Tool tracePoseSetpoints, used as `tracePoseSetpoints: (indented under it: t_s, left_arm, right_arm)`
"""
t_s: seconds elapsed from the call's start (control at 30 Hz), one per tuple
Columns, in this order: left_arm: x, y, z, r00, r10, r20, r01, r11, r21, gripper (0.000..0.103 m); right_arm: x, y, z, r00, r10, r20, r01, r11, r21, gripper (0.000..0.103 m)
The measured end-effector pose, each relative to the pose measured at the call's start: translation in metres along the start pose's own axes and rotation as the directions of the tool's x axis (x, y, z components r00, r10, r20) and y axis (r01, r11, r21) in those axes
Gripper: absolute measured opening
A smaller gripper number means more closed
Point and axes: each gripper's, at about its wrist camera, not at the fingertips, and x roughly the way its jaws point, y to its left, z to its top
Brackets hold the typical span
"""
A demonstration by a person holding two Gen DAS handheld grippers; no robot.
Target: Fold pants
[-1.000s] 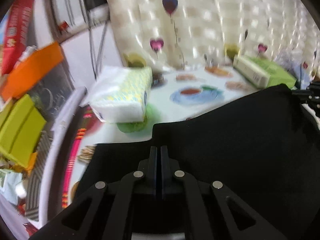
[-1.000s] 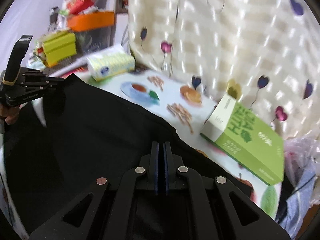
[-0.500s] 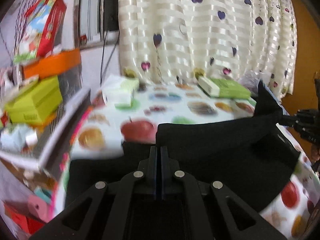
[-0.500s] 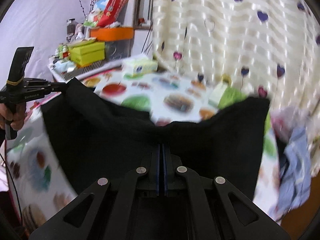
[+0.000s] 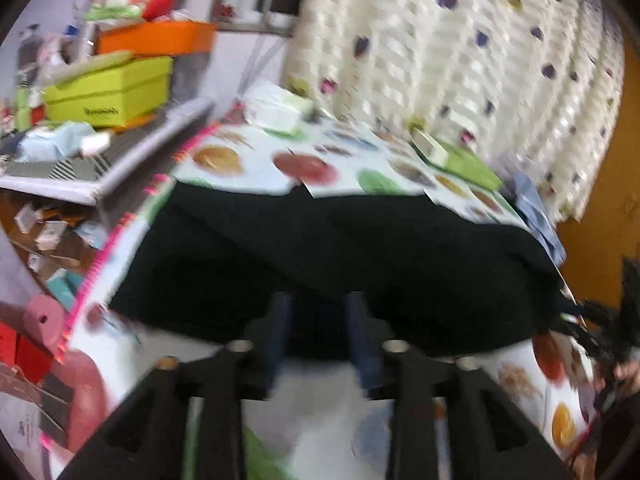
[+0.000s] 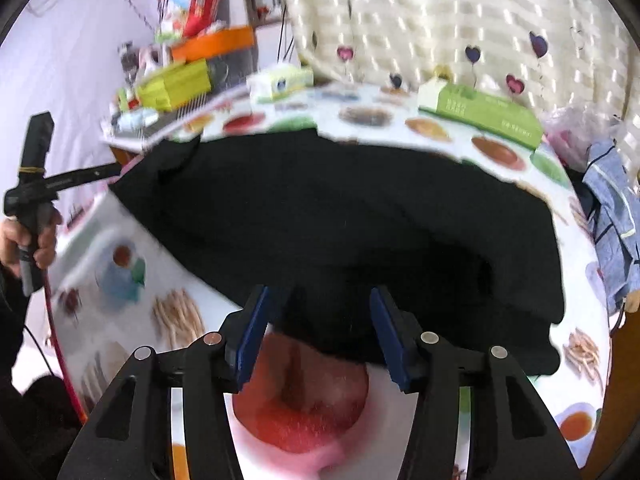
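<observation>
The black pants (image 5: 340, 248) lie folded across the fruit-print tablecloth (image 5: 248, 164), also seen in the right wrist view (image 6: 340, 216). My left gripper (image 5: 322, 332) is open, its blue-padded fingers apart at the pants' near edge. My right gripper (image 6: 320, 320) is open, its jaws wide at the near edge of the pants, nothing between them. The left gripper also shows from the side in the right wrist view (image 6: 116, 170), at the pants' far left corner. The right gripper is a dark blur at the right edge of the left wrist view (image 5: 592, 316).
A green box (image 6: 480, 114) and a tissue pack (image 6: 280, 80) sit at the table's back, by a heart-print curtain (image 6: 440, 20). A blue garment (image 6: 612, 216) hangs off the right side. Cluttered shelves with yellow-green and orange boxes (image 5: 108, 92) stand left.
Both grippers were shut on the pants' edge and carried it back over the table toward me. Now both have opened and let go, and the pants lie folded on the table.
</observation>
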Motion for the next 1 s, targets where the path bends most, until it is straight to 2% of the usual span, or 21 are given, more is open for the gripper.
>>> tracePoseSetpoints:
  t_s: [0.03,0.13,0.3,0.37,0.4,0.43,0.47,0.53,0.57,0.6,0.63,0.77,0.87,0.93,1.0]
  left_arm:
    - [0.004,-0.002,0.009,1.000,0.018,0.005,-0.018,1.000,-0.009,0.046]
    - [0.026,-0.014,0.030,0.999,0.046,-0.009,-0.046,0.999,-0.011,0.048]
    - [0.080,-0.033,0.054,0.987,0.152,-0.061,-0.150,0.988,0.031,0.048]
    - [0.105,-0.036,0.061,0.973,0.217,-0.085,-0.212,0.975,0.064,0.048]
    - [0.113,-0.033,0.061,0.961,0.261,-0.092,-0.255,0.964,0.075,0.048]
    - [0.125,-0.027,0.062,0.942,0.315,-0.117,-0.308,0.948,0.076,0.048]
    - [0.132,-0.021,0.063,0.930,0.340,-0.141,-0.332,0.940,0.077,0.049]
    - [0.130,-0.013,0.063,0.934,0.337,-0.122,-0.331,0.941,0.067,0.045]
    - [0.127,-0.011,0.062,0.932,0.343,-0.117,-0.337,0.939,0.068,0.026]
    - [0.122,-0.009,0.060,0.941,0.321,-0.111,-0.316,0.947,0.055,0.011]
    - [0.117,-0.007,0.057,0.941,0.319,-0.110,-0.317,0.948,0.038,0.006]
    - [0.077,0.011,0.043,0.958,0.285,-0.041,-0.287,0.956,-0.062,0.006]
    - [0.039,0.028,0.024,0.973,0.232,0.016,-0.226,0.961,-0.159,0.006]
    - [0.021,0.039,0.006,0.975,0.222,0.023,-0.214,0.958,-0.191,0.006]
    - [0.014,0.050,-0.009,0.980,0.199,-0.010,-0.196,0.956,-0.218,0.006]
  right_arm:
    - [0.000,-0.001,0.002,1.000,-0.007,0.015,0.006,1.000,0.008,0.053]
    - [0.012,-0.008,0.012,0.999,-0.036,0.024,0.035,0.998,0.042,0.053]
    - [0.027,-0.017,0.021,0.997,-0.066,0.032,0.064,0.995,0.072,0.053]
    - [0.028,-0.020,0.023,0.997,-0.060,0.040,0.057,0.995,0.076,0.053]
    - [0.029,-0.021,0.024,0.997,-0.057,0.044,0.054,0.996,0.077,0.053]
    - [0.029,-0.022,0.024,0.997,-0.056,0.044,0.053,0.995,0.080,0.053]
    - [0.030,-0.024,0.023,0.997,-0.056,0.043,0.053,0.995,0.081,0.053]
    - [0.033,-0.025,0.022,0.998,-0.055,0.037,0.051,0.995,0.087,0.053]
    - [0.034,-0.026,0.022,0.998,-0.053,0.031,0.050,0.995,0.091,0.053]
    - [0.036,-0.027,0.021,0.998,-0.051,0.027,0.049,0.994,0.094,0.053]
    - [0.037,-0.027,0.020,0.999,-0.050,0.022,0.048,0.994,0.098,0.053]
    - [0.033,-0.022,0.017,0.999,-0.037,0.025,0.034,0.995,0.089,0.053]
    - [0.031,-0.018,0.016,0.999,-0.028,0.025,0.026,0.996,0.083,0.053]
    - [0.033,-0.016,0.015,1.000,-0.022,0.019,0.021,0.997,0.078,0.053]
    - [0.038,-0.014,0.014,1.000,-0.019,0.006,0.018,0.997,0.075,0.053]
